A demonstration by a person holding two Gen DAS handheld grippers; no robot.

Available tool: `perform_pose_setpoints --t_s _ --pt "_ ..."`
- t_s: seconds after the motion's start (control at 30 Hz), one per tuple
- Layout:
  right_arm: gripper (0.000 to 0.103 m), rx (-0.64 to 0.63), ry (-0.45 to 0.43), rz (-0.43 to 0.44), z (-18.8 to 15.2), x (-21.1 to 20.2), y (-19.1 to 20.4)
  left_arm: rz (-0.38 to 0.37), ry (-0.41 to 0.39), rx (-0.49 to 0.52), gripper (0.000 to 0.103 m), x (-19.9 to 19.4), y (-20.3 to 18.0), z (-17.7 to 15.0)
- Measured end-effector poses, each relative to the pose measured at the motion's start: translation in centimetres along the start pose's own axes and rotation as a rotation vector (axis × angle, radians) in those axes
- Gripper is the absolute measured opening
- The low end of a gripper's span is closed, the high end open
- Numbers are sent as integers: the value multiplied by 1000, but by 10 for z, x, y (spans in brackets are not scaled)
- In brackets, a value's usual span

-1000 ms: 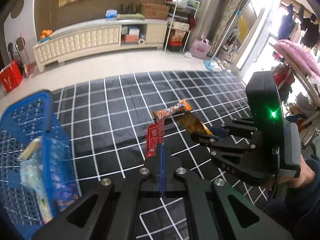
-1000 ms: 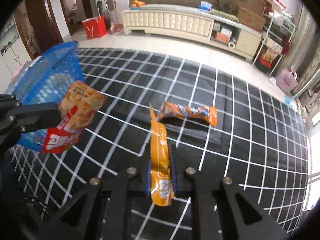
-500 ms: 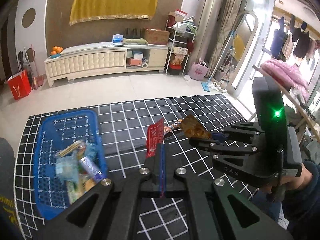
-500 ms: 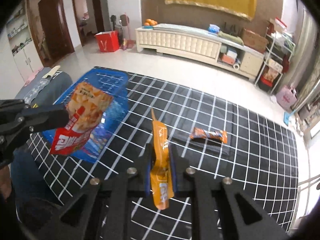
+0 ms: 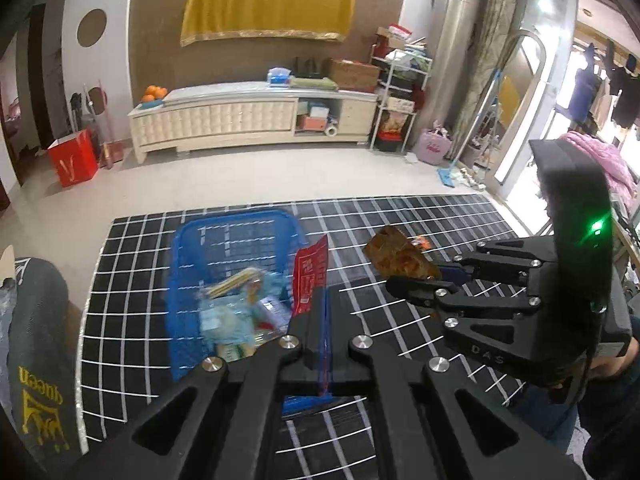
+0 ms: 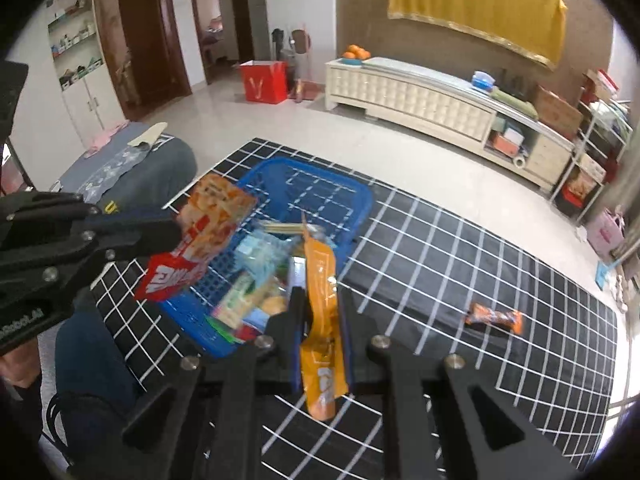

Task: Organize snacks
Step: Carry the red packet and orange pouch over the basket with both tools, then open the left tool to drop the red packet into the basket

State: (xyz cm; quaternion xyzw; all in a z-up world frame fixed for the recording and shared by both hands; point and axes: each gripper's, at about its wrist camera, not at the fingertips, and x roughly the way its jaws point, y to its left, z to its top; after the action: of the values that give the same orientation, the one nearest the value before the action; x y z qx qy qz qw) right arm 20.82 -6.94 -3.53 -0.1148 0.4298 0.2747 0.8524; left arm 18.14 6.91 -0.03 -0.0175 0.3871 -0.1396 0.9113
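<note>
- The red snack bag is hanging in the air over the near side of the blue basket. It has a picture of orange chips on its front.
- The left gripper is squeezing this red bag tight between its two black fingers. The bag is sticking up past the tips, and in the left wrist view you are seeing only its thin red edge.
- The orange snack packet is standing up tall, with its top over the basket's edge and its bottom hanging below the fingers.
- The right gripper is pinching this packet in its middle, closed snug against both sides of it.
- In the left wrist view the right gripper is holding its packet off to the right of the basket, above the mat.
- The blue basket is sitting on the black mat with white lines. Many small snacks are lying jumbled inside it, and they are looking blurry.
- One more orange snack bar is lying flat on the mat, far off to the right of the basket, all by itself.
- A person's knee in dark cloth is showing at the left, just beside the basket.
- Farther back, a long cream cabinet is standing against the wall with oranges on top, and a red paper bag is standing on the pale floor.
</note>
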Motion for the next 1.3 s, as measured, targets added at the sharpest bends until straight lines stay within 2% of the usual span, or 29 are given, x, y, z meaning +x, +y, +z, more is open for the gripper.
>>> perform_pose_setpoints --t_s 0.23,0.47,0.73,0.9,1.0,1.1,1.23,1.3 --pt "19 -10 55 19 5 35 16 8 61 -29 0 23 40 -15" --pt "19 -7 110 26 3 62 25 6 137 -40 0 60 56 -29" --pt "19 6 136 10 -3 67 20 -8 195 -46 0 84 65 -43" --pt "19 -6 137 10 -5 63 22 11 228 -31 0 90 63 -47" --pt "19 -10 132 10 -4 58 23 6 229 -32 2 88 63 -46" --pt "19 -3 128 11 -2 56 22 6 226 -36 16 83 64 -45" --pt "19 -7 125 15 2 57 26 60 181 9 17 63 64 -38" --pt "19 -2 129 26 5 60 27 59 165 4 17 55 69 -34"
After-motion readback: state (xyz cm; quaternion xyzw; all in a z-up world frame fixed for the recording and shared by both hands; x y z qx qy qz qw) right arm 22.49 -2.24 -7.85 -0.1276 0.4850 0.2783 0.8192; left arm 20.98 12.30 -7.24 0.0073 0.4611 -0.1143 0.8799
